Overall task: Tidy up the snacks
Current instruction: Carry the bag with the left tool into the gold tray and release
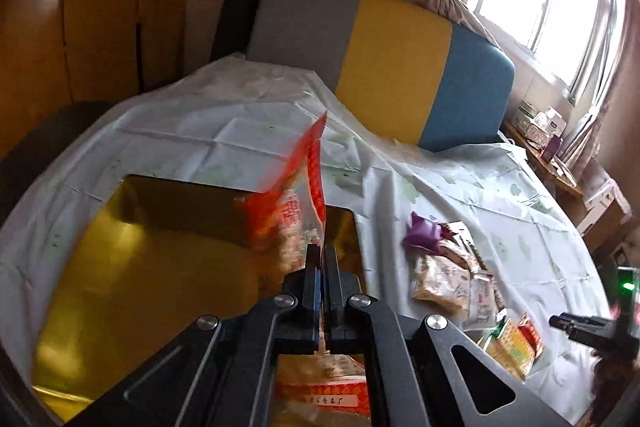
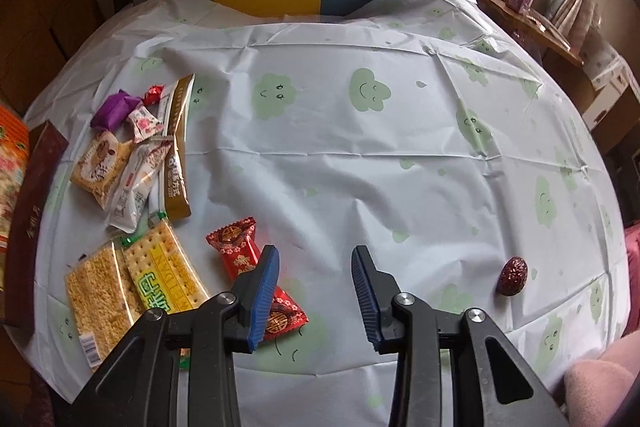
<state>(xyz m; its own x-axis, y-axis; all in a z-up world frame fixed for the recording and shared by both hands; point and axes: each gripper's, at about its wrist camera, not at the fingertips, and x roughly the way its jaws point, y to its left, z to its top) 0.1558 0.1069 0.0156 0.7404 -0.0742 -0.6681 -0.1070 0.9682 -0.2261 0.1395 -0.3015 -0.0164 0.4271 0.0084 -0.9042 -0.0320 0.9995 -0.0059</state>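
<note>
My left gripper [image 1: 322, 251] is shut on the edge of a large red and orange snack bag [image 1: 296, 195], which stands up over an open gold box [image 1: 120, 267]. Another red-labelled packet [image 1: 320, 383] lies in the box under the fingers. My right gripper [image 2: 316, 255] is open just above the tablecloth with nothing between its fingers. Its left finger [image 2: 262, 291] overlaps two small red candy packets [image 2: 236, 247]. Loose snacks lie to the left: a cracker pack [image 2: 160, 267], a crumbly bar [image 2: 100, 291], a brown stick pack [image 2: 176, 155] and a purple wrapper [image 2: 114, 109].
A dark red wrapped sweet [image 2: 513, 275] lies alone at the right. The box's maroon wall [image 2: 32, 207] runs along the left edge. A grey, yellow and blue cushion [image 1: 400, 67] stands behind the table, and a wooden shelf with boxes [image 2: 516, 3] is at the far right.
</note>
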